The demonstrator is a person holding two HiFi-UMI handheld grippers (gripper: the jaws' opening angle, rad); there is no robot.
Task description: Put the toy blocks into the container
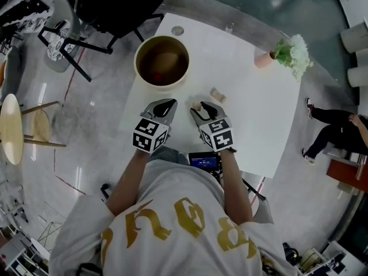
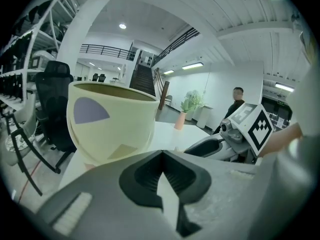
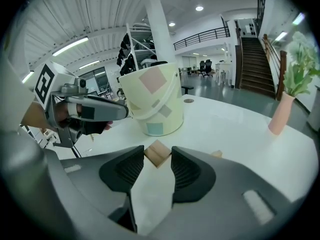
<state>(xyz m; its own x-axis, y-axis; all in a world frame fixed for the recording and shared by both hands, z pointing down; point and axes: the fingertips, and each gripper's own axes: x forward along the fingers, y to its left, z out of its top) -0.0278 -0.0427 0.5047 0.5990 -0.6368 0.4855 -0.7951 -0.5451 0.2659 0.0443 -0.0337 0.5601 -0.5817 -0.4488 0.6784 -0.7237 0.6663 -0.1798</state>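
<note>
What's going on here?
A person with a gripper in each hand works at a white table, putting wooden blocks into the cream container. The right gripper has its jaws apart with one block framed at their tips. A second block lies further out. The left gripper is shut and empty, near the container.

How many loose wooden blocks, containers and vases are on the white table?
Wooden blocks: 2
Container: 1
Vase with plant: 1
Total: 4
</note>
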